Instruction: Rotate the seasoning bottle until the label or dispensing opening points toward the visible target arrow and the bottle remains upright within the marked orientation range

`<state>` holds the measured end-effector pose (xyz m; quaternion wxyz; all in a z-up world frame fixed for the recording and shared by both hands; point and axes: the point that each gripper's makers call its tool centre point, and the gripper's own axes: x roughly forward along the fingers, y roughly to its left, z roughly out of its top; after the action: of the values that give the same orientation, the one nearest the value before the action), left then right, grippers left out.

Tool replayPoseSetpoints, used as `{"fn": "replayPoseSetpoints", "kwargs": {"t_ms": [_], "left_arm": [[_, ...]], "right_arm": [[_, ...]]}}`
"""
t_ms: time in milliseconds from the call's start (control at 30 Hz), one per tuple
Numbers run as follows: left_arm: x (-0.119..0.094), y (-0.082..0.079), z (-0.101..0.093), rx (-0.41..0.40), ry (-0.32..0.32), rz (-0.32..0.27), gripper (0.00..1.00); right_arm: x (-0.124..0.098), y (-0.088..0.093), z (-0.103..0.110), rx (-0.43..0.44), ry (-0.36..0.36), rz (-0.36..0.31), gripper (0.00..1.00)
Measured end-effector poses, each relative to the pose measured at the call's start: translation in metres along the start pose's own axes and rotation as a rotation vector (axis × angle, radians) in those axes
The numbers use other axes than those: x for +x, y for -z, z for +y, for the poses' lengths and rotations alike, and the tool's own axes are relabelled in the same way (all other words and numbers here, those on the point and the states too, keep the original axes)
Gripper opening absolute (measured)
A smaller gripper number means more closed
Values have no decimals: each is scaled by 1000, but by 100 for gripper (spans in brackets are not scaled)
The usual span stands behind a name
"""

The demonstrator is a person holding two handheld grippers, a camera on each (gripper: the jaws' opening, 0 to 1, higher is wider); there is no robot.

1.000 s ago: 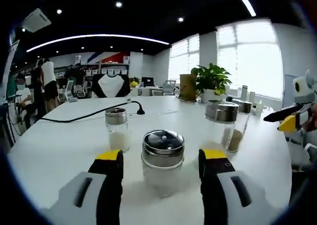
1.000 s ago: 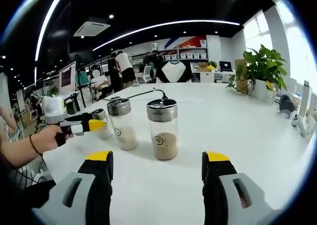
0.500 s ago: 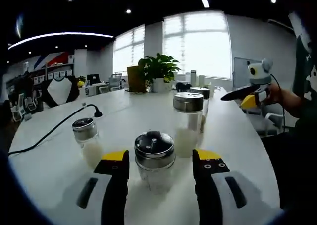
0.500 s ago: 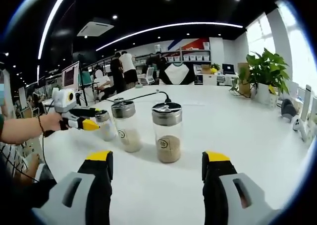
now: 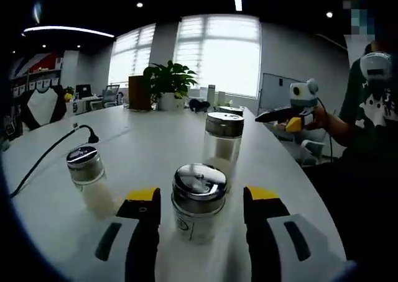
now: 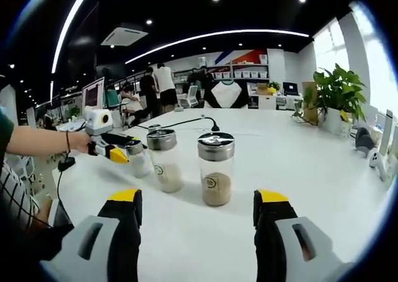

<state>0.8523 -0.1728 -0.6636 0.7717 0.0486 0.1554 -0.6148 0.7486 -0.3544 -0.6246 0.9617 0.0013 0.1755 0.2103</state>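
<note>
the left tongs (image 5: pixel 199 198) are closing around the seasoning bottle (image 5: pixel 198 201) standing upright on the white table (image 5: pixel 155 145), jaws right beside its sides; contact is unclear. the right tongs (image 6: pixel 198 201) are hanging wide open and empty. twisting should probably be slow, keeping the bottle vertical.

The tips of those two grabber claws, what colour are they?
Yellow, on black fingers; the right gripper view shows it best.
</note>
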Motion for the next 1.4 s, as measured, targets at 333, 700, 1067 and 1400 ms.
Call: {"fn": "replayPoseSetpoints", "kwargs": {"t_ms": [333, 700, 1067, 1400], "left_arm": [[4, 4, -5, 47, 26, 3, 37], [4, 5, -3, 68, 8, -2, 36], [4, 3, -1, 70, -9, -3, 36], [3, 3, 1, 49, -61, -2, 36]], "right_arm": [[-2, -2, -1, -1, 11, -5, 74], [-5, -7, -6, -5, 27, -21, 74], [-5, -5, -4, -7, 24, -25, 73], [-6, -2, -4, -2, 21, -14, 73]]}}
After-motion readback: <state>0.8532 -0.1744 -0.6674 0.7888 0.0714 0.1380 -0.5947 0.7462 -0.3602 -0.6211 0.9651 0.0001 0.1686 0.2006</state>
